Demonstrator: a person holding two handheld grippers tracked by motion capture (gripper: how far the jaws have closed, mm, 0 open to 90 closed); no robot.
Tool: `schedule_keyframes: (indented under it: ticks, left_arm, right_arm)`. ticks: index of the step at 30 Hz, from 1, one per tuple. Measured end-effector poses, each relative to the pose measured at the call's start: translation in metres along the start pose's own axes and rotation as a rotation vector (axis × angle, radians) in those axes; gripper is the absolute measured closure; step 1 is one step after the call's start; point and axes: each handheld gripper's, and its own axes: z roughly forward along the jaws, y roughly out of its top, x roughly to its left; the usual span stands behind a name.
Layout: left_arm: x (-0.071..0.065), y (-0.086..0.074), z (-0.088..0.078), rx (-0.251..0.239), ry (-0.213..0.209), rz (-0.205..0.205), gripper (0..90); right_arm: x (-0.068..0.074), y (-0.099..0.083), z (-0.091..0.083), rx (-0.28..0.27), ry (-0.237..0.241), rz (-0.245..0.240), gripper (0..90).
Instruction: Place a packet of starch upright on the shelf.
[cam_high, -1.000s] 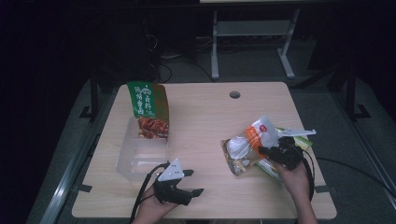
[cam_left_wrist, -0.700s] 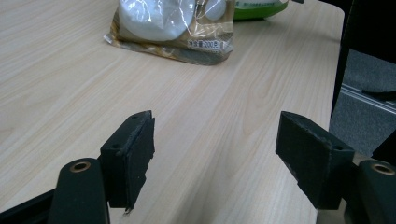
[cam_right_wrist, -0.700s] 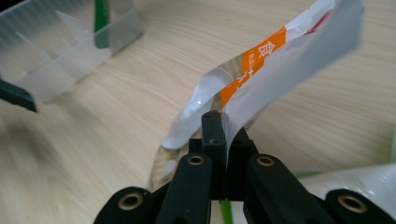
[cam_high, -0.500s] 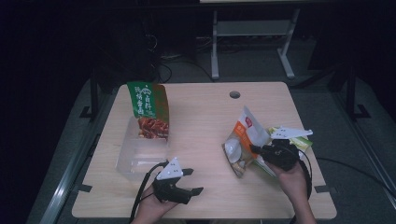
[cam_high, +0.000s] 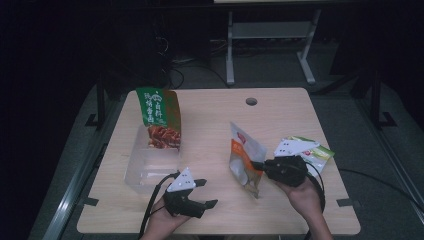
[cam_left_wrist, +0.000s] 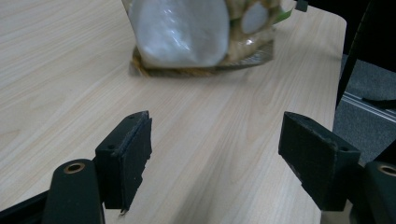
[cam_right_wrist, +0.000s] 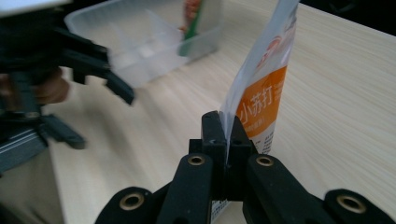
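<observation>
One green packet (cam_high: 159, 116) stands in the bin (cam_high: 150, 167); your right gripper (cam_high: 258, 165) clamps the orange pouch (cam_high: 245, 157), unplaced; left gripper (cam_high: 205, 192) released.

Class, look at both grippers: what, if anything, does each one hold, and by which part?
The right gripper pinches the orange snack bag by its side edge. The left gripper is open and holds nothing.

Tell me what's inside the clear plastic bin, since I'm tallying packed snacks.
Inside the clear bin one green snack bag stands at the far end; the near part looks bare. The bag's bottom edge is hidden.
</observation>
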Motion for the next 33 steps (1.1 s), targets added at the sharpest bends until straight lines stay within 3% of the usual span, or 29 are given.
schedule_keyframes:
  ticks: [3, 4, 5, 8, 14, 17, 18, 21, 22, 25, 26, 27, 28, 32, 33]
  left_arm:
    - [0.001, 0.000, 0.001, 0.003, 0.003, 0.000, 25.1]
    - [0.002, 0.000, 0.001, 0.005, 0.005, -0.007, 25.0]
    - [0.002, 0.000, 0.001, 0.005, 0.005, -0.007, 24.8]
    - [0.007, 0.001, 0.005, -0.004, 0.011, -0.029, 23.9]
    - [0.015, 0.004, 0.016, 0.003, -0.007, -0.057, 23.8]
    - [0.017, 0.004, 0.020, 0.011, -0.011, -0.076, 24.2]
    - [0.018, 0.003, 0.020, 0.011, -0.019, -0.077, 26.8]
    - [0.018, 0.002, 0.019, -0.004, -0.034, -0.082, 38.3]
    - [0.017, 0.002, 0.019, -0.007, -0.058, -0.077, 44.8]
    - [0.016, 0.002, 0.019, 0.004, -0.066, -0.055, 64.9]
    - [0.015, 0.002, 0.019, 0.011, -0.062, -0.041, 69.6]
    - [0.011, 0.001, 0.018, 0.021, -0.020, -0.004, 74.9]
    - [0.010, 0.001, 0.017, 0.020, -0.012, 0.007, 80.3]
    - [0.007, 0.002, 0.015, 0.005, -0.013, 0.001, 87.2]
    - [0.006, 0.002, 0.014, 0.003, 0.003, 0.019, 87.9]
  right_arm:
    - [0.006, 0.003, 0.001, -0.001, 0.032, -0.032, 89.9]
    - [0.012, 0.006, 0.002, 0.001, 0.078, -0.067, 89.8]
    - [0.012, 0.006, 0.002, 0.001, 0.078, -0.067, 89.8]
    - [0.017, 0.006, 0.009, 0.042, 0.144, -0.108, 89.8]
    - [0.016, 0.002, 0.012, 0.069, 0.182, -0.161, 89.6]
    - [0.017, 0.002, 0.012, 0.066, 0.196, -0.164, 89.6]
    - [0.017, 0.002, 0.012, 0.057, 0.222, -0.162, 89.5]
    - [0.017, 0.001, 0.014, 0.056, 0.228, -0.161, 89.5]
    - [0.018, 0.001, 0.014, 0.052, 0.242, -0.165, 89.5]
    - [0.019, 0.002, 0.016, 0.053, 0.236, -0.167, 89.5]
    - [0.019, 0.002, 0.016, 0.054, 0.230, -0.169, 89.5]
    - [0.019, 0.002, 0.016, 0.055, 0.227, -0.166, 89.4]
    - [0.018, 0.002, 0.016, 0.054, 0.221, -0.163, 89.4]
    - [0.016, 0.002, 0.016, 0.055, 0.196, -0.145, 89.4]
    - [0.016, 0.001, 0.016, 0.054, 0.191, -0.146, 89.4]
